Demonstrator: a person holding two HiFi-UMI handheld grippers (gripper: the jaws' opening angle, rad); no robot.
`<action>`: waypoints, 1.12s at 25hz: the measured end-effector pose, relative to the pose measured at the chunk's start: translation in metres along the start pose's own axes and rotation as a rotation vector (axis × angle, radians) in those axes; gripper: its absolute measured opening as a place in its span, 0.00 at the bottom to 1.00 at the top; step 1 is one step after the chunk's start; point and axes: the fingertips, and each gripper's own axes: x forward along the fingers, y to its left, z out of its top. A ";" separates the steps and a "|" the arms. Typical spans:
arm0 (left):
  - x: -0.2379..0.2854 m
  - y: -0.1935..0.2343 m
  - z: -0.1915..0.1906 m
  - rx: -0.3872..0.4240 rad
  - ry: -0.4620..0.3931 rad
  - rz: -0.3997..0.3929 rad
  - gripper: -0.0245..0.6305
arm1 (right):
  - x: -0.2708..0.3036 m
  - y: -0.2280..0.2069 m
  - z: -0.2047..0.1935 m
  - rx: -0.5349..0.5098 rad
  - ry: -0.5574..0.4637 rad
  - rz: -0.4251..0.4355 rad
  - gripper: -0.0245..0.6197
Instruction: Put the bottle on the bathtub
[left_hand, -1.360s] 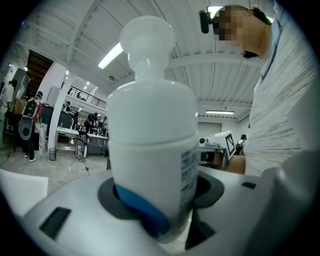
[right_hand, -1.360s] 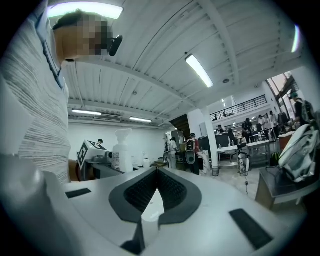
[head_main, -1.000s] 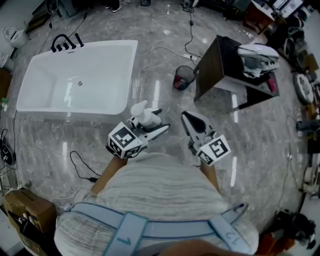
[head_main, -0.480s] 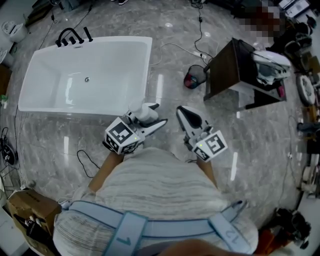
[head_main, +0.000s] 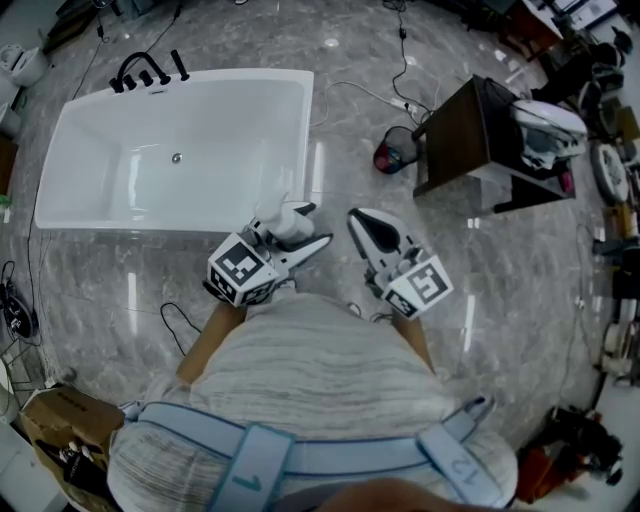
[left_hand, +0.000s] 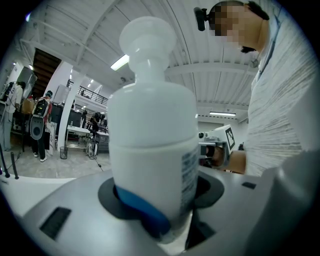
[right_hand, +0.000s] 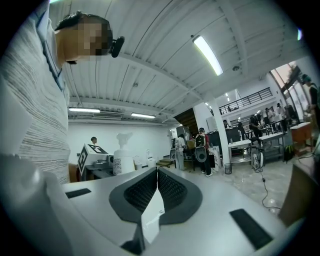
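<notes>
A white pump bottle (left_hand: 152, 135) stands upright between the jaws of my left gripper (head_main: 298, 238), which is shut on it. From the head view, the bottle (head_main: 289, 221) hangs over the marble floor just off the near right corner of the white bathtub (head_main: 62, 165). My right gripper (head_main: 362, 225) is shut with nothing in it, held to the right of the bottle. In the right gripper view the closed pads (right_hand: 157, 190) meet, and the bottle (right_hand: 123, 156) shows small at the left.
Black taps (head_main: 148, 70) sit on the tub's far left corner. A dark wooden cabinet (head_main: 470, 135) with white gear on top stands to the right, a dark bin (head_main: 390, 155) beside it. Cables (head_main: 385, 95) trail over the floor. A cardboard box (head_main: 60, 420) sits at lower left.
Both grippers have come closer to the bathtub with the bottle still held in the left one; the tub's near corner now lies right beside the bottle.
</notes>
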 end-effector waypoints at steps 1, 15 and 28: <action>-0.003 0.003 -0.001 0.000 0.001 -0.001 0.41 | 0.003 0.001 -0.001 0.007 0.007 -0.002 0.04; -0.029 0.035 -0.011 -0.019 -0.023 0.010 0.41 | 0.033 0.021 -0.003 -0.038 0.061 -0.021 0.04; 0.062 0.086 0.007 0.007 0.028 -0.011 0.41 | 0.059 -0.085 0.001 -0.018 0.049 0.030 0.04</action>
